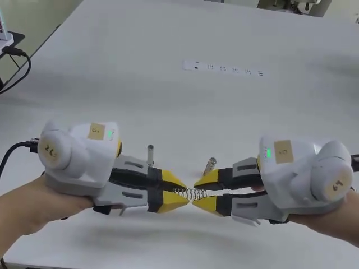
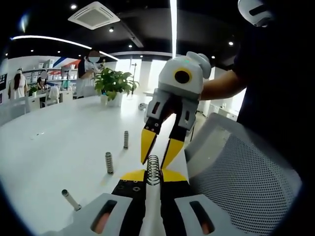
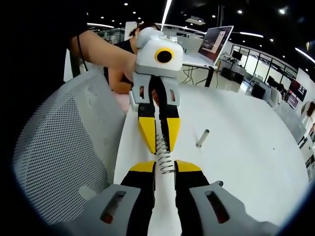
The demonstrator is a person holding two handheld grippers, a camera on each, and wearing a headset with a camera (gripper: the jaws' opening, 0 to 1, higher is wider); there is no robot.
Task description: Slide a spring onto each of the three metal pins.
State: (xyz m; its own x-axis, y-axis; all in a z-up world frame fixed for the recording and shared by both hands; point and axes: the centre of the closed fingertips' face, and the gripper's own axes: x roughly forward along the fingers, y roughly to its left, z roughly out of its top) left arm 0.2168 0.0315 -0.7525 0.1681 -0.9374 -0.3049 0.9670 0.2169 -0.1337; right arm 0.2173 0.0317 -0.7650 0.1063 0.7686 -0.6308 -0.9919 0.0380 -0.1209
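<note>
A small steel spring (image 1: 189, 194) hangs level between two yellow-tipped grippers just above the white table. My left gripper (image 1: 184, 194) pinches one end and my right gripper (image 1: 196, 194) holds the other. In the left gripper view the spring (image 2: 153, 169) sits in my own jaws (image 2: 153, 176), with the right gripper (image 2: 154, 164) opposite. The right gripper view has the spring (image 3: 163, 156) running from my jaws (image 3: 165, 168) to the left gripper (image 3: 160, 145). A bare pin (image 1: 150, 154) stands behind the left gripper. A pin wearing a spring (image 1: 210, 165) stands behind the right. Two sprung pins (image 2: 126, 139) (image 2: 109, 162) and the bare pin (image 2: 70, 199) line up.
A white power strip (image 1: 223, 69) lies far back on the table (image 1: 168, 101). A black cable (image 1: 17, 61) hangs off the left edge. A grey mesh chair (image 2: 236, 167) sits close behind the near table edge. People stand in the distant room.
</note>
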